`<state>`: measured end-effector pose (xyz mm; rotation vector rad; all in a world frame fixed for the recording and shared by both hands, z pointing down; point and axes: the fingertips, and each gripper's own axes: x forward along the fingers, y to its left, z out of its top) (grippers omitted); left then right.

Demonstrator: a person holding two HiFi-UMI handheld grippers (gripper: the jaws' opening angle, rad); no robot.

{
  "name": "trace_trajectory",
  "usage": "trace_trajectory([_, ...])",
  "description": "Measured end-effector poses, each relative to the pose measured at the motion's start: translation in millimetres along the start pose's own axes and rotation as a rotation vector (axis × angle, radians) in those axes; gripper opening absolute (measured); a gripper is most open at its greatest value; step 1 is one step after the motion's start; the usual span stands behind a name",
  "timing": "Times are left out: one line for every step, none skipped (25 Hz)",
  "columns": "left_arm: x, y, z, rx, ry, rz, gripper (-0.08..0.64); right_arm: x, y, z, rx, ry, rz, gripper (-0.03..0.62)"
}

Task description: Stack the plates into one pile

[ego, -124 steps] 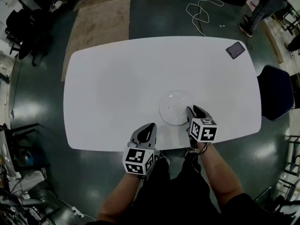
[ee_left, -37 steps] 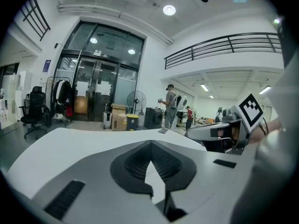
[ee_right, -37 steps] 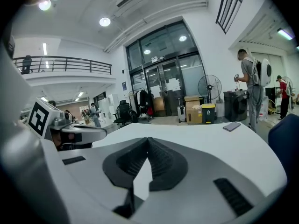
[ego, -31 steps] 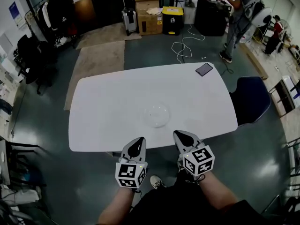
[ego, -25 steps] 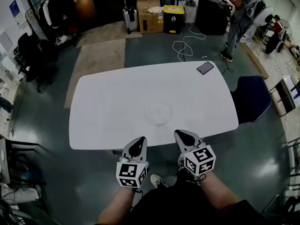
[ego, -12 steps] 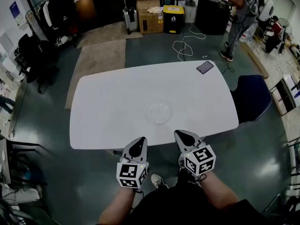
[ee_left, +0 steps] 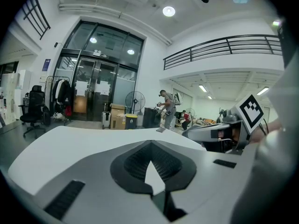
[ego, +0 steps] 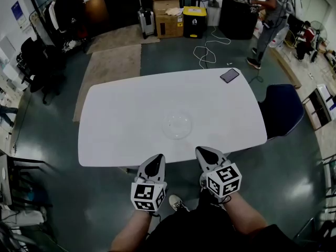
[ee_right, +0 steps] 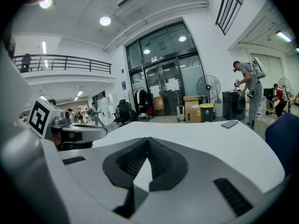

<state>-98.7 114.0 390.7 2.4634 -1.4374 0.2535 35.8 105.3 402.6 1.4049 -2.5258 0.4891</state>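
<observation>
White table (ego: 131, 119) — clear plates (ego: 177, 126) near its middle; phone (ego: 229, 75) at far corner.

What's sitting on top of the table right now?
On the white table: a clear plate near its middle and a dark phone at the far right corner. Whether more plates lie under it cannot be told from above.

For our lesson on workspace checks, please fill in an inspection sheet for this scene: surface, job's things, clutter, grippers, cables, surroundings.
Surface: white table, smooth top.
Job's things: clear plates in one spot near the front middle; their number cannot be told.
Clutter: dark phone near the far right corner.
Grippers: left gripper and right gripper both shut, empty, at the near edge.
Cables: white cable loose on the floor beyond the table.
Surroundings: blue chair at right; cardboard boxes; yellow-lidded bin; person standing far off.
</observation>
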Motion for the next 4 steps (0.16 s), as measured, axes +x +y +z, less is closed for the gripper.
trace_trajectory([-0.6,0.0,-0.9,0.0,0.0,0.0,0.017,-0.2,0.3,-0.6,0.0,0.0,0.0,0.017])
trace_trajectory([-1.3,0.1,-1.6,-0.001,0.001,0.001,0.017,-0.5,0.7,-1.0,0.0,-0.001,0.0,0.017])
trace_trajectory([-2.1,0.3,-2.0,-0.002,0.001,0.001,0.017,-0.6,1.3,-1.2,0.0,-0.001,0.0,0.017])
trace_trajectory([-3.0,0.6,-2.4,-0.002,0.002,0.001,0.017,-0.8,1.9,-1.3,-0.001,-0.001,0.0,0.017])
